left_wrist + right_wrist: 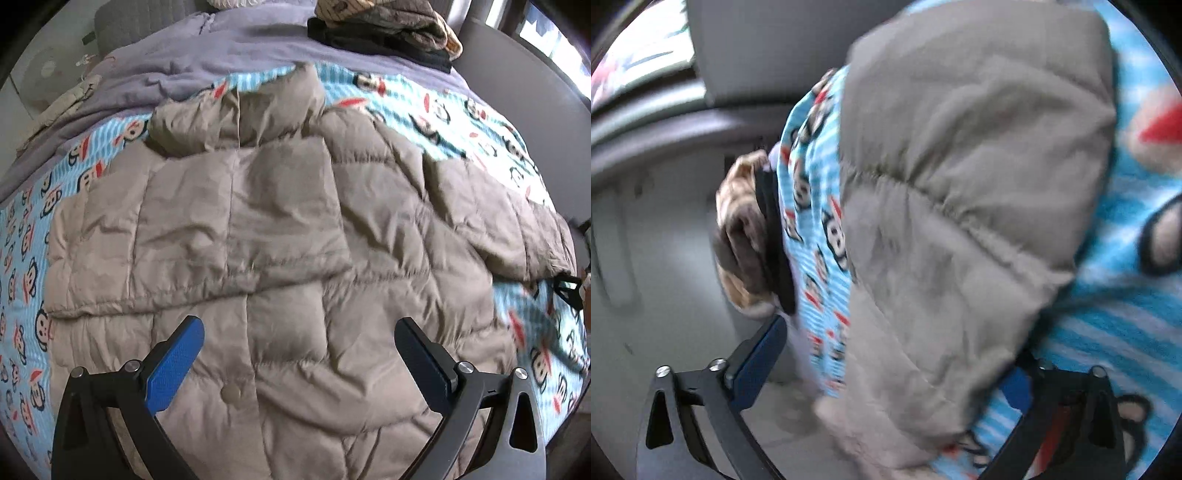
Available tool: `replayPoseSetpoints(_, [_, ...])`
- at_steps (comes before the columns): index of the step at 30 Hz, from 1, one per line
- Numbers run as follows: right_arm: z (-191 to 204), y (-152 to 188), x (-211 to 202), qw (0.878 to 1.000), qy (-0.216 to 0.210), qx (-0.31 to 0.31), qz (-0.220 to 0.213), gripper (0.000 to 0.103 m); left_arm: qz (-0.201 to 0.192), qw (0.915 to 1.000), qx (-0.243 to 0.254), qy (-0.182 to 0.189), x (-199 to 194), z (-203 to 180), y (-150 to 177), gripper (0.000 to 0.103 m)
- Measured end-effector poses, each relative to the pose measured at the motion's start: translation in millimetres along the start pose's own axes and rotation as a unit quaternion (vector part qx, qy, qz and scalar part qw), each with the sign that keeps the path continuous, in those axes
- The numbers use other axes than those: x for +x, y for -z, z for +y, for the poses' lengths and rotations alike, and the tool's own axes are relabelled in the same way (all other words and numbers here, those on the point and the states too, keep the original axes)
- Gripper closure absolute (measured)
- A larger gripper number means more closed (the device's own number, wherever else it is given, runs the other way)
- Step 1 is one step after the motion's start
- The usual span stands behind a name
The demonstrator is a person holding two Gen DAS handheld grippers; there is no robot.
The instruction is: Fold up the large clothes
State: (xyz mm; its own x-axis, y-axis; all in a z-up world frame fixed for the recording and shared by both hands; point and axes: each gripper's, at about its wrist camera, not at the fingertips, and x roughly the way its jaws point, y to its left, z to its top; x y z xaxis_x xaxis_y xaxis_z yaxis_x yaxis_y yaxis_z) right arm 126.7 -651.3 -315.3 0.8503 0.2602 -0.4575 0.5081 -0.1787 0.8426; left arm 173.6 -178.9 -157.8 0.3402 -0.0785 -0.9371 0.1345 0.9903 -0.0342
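Note:
A beige quilted down jacket (280, 236) lies spread on a bed covered with a blue monkey-print blanket (461, 125). One sleeve is folded across its body. My left gripper (299, 347) hovers open and empty above the jacket's lower part. In the right wrist view, blurred, a jacket sleeve (960, 206) fills the space between the fingers of my right gripper (897, 354). The jaws stand wide, the left blue finger (757, 362) apart from the cloth. The right gripper's tip also shows in the left wrist view (569, 290) by the sleeve cuff.
A pile of brown and black clothes (391, 29) sits at the bed's far end, also showing in the right wrist view (750, 236). A purple sheet (221, 55) lies beyond the blanket. A grey bed frame (524, 74) runs along the right. A pale floor (665, 258) lies beside the bed.

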Motion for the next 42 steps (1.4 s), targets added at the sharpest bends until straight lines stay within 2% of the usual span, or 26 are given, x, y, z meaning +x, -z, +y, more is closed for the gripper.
replayPoseSetpoints(1, [0,-2,4,1.0,0.005,0.007,0.007,0.049,-0.004,1.0,-0.003,0.0,-1,0,-4,0.0])
replayPoseSetpoints(2, [0,-1,4,1.0,0.007,0.007,0.011,0.073,-0.007,1.0,-0.005,0.0,-2,1,-7,0.0])
replayPoseSetpoints(3, [1,-3,6,1.0,0.004,0.003,0.016,0.084,-0.011,0.9999,-0.009,0.0,-3,2,-10,0.0])
replayPoseSetpoints(4, [4,1,5,1.0,0.002,-0.006,0.016,0.091,-0.016,0.9998,-0.012,-0.001,-6,4,-14,0.0])
replayPoseSetpoints(8, [40,20,7,0.996,0.009,-0.089,0.019,0.093,-0.038,0.9989,-0.023,-0.012,-16,17,-24,0.0])
replayPoseSetpoints(11, [77,45,15,0.986,0.013,-0.165,0.031,0.094,-0.053,0.9977,-0.037,-0.02,-23,34,-29,0.0])
replayPoseSetpoints(15, [135,104,41,0.957,0.007,-0.282,0.07,0.094,-0.067,0.995,-0.067,-0.031,-28,63,-35,0.0])
replayPoseSetpoints(18, [177,171,70,0.913,0.012,-0.394,0.104,0.093,-0.076,0.9922,-0.092,-0.037,-32,86,-37,0.0])
replayPoseSetpoints(19, [187,198,80,0.892,0.016,-0.436,0.115,0.093,-0.081,0.9909,-0.099,-0.041,-34,95,-38,0.0])
replayPoseSetpoints(20, [198,235,95,0.86,0.026,-0.493,0.13,0.093,-0.083,0.9901,-0.104,-0.044,-35,101,-37,0.0])
replayPoseSetpoints(21, [200,257,102,0.841,0.031,-0.522,0.137,0.093,-0.087,0.9889,-0.11,-0.05,-36,109,-35,0.0])
replayPoseSetpoints(22, [201,295,118,0.804,0.043,-0.574,0.152,0.093,-0.089,0.9877,-0.116,-0.056,-36,118,-35,0.0])
replayPoseSetpoints(23, [197,323,129,0.776,0.054,-0.607,0.16,0.093,-0.089,0.987,-0.119,-0.06,-36,124,-33,0.0])
replayPoseSetpoints(25, [176,366,145,0.74,0.066,-0.643,0.187,0.094,-0.087,0.9851,-0.133,-0.066,-34,141,-30,0.0])
replayPoseSetpoints(26, [162,387,159,0.723,0.076,-0.655,0.206,0.094,-0.086,0.9843,-0.139,-0.067,-33,148,-28,0.0])
replayPoseSetpoints(27, [153,397,167,0.714,0.084,-0.661,0.215,0.094,-0.085,0.9836,-0.144,-0.068,-31,154,-27,0.0])
replayPoseSetpoints(29, [121,423,192,0.683,0.122,-0.68,0.236,0.094,-0.085,0.9824,-0.151,-0.069,-29,163,-23,0.0])
replayPoseSetpoints(32, [84,440,213,0.655,0.171,-0.694,0.247,0.094,-0.081,0.982,-0.156,-0.069,-20,173,-20,0.0])
replayPoseSetpoints(34, [70,441,229,0.645,0.202,-0.695,0.244,0.093,-0.074,0.9824,-0.16,-0.062,-11,176,-20,0.0])
replayPoseSetpoints(37, [68,430,230,0.658,0.211,-0.678,0.251,0.092,-0.066,0.9834,-0.162,-0.049,1,175,-22,0.0])
replayPoseSetpoints(39, [73,419,224,0.676,0.215,-0.656,0.258,0.087,-0.064,0.9836,-0.163,-0.04,6,172,-23,0.0])
replayPoseSetpoints(40, [77,412,218,0.689,0.215,-0.642,0.259,0.08,-0.064,0.9837,-0.164,-0.036,8,171,-23,0.0])
replayPoseSetpoints(41, [82,398,207,0.712,0.207,-0.619,0.258,0.074,-0.064,0.9836,-0.165,-0.032,10,170,-24,0.0])
replayPoseSetpoints(42, [84,392,199,0.726,0.202,-0.606,0.257,0.05,-0.064,0.9834,-0.167,-0.029,11,170,-25,0.0])
